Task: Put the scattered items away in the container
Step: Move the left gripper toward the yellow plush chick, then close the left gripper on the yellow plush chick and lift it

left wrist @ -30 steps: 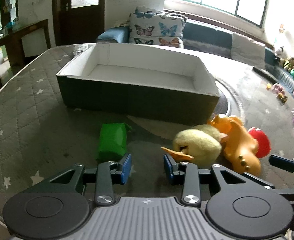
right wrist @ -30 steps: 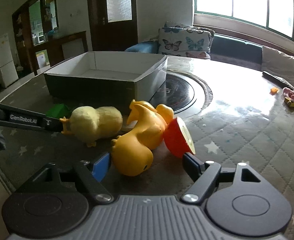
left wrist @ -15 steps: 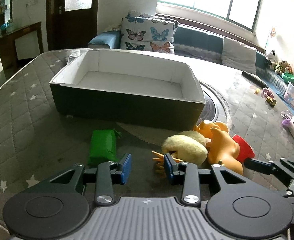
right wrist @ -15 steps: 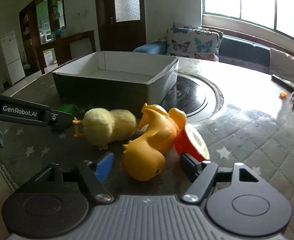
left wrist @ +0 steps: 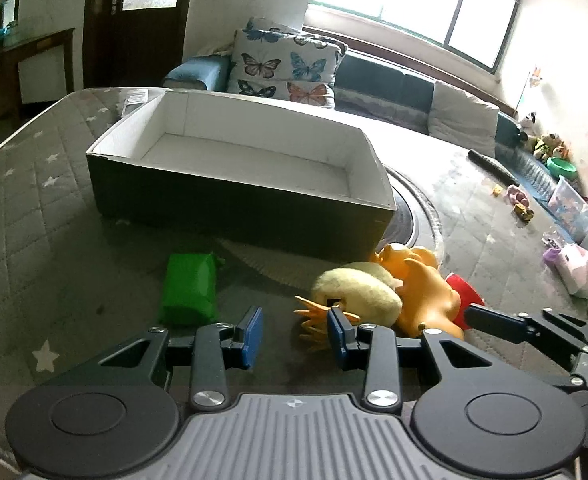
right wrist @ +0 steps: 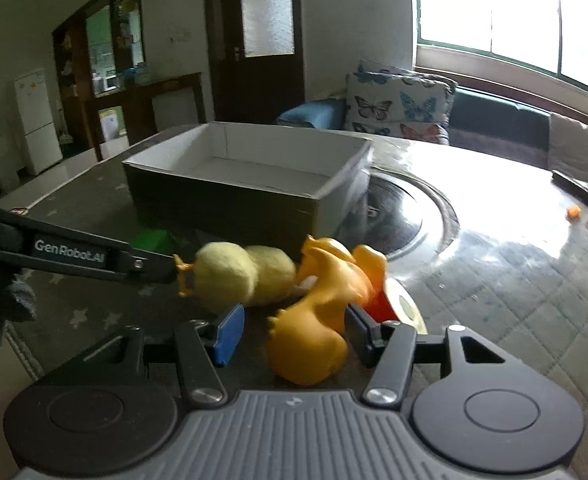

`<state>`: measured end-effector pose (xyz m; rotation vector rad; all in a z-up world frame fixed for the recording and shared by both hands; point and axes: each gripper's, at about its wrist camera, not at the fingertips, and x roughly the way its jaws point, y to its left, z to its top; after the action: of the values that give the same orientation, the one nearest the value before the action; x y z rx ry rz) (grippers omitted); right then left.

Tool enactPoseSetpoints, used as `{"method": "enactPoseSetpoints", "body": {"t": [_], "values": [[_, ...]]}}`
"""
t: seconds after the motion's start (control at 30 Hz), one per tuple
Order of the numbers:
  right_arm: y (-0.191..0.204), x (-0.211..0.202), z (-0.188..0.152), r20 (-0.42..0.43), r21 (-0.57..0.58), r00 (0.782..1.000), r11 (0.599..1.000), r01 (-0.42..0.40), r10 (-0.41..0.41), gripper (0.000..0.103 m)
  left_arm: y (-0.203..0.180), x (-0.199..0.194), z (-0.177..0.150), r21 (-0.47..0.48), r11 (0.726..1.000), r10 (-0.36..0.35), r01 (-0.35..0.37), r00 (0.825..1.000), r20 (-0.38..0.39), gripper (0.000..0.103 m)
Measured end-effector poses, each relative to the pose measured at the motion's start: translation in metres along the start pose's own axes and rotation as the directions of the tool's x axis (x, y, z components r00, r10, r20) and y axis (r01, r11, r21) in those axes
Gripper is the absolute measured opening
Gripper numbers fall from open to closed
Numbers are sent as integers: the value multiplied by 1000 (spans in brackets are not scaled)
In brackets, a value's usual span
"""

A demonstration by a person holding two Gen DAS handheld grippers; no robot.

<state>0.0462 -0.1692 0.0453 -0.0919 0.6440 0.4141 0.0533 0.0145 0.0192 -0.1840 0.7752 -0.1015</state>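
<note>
Left wrist view: your left gripper (left wrist: 294, 330) is hovering low over the quilted table (left wrist: 33, 216) with its jaws spread apart and holding nothing, its right pad sitting just beside the orange feet of the fuzzy yellow chick (left wrist: 356, 290). A green block (left wrist: 189, 288) is lying ahead of the left pad. The open box (left wrist: 237, 204) is standing beyond, dark outside and white inside. In the right wrist view, your right gripper (right wrist: 296, 330) is straddling the orange rubber duck (right wrist: 318, 320), jaws wide around it, the right pad close against its side; whether either is touching, you cannot tell. A red-and-white toy (right wrist: 394, 304) is leaning against the duck, and the chick is lying just left of it.
</note>
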Motion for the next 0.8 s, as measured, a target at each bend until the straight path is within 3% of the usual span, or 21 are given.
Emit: {"method": "enactPoseSetpoints", "body": {"t": [0.13, 0.37, 0.6, 0.67, 0.8], "values": [[9, 5, 7, 6, -40, 999, 999, -37, 37, 57, 11, 1, -1, -26, 1000, 16, -17, 1000, -7, 38], [27, 18, 10, -10, -118, 996, 989, -86, 85, 69, 24, -4, 5, -62, 998, 4, -4, 1000, 14, 38], [31, 33, 10, -45, -145, 996, 986, -79, 73, 79, 16, 5, 18, -26, 998, -52, 52, 998, 20, 38], [33, 37, 11, -51, -155, 996, 985, -80, 73, 85, 14, 10, 21, -19, 998, -66, 66, 998, 11, 38], [35, 50, 14, -68, -173, 995, 982, -79, 68, 86, 8, 18, 26, 12, 996, -85, 85, 996, -5, 38]]}}
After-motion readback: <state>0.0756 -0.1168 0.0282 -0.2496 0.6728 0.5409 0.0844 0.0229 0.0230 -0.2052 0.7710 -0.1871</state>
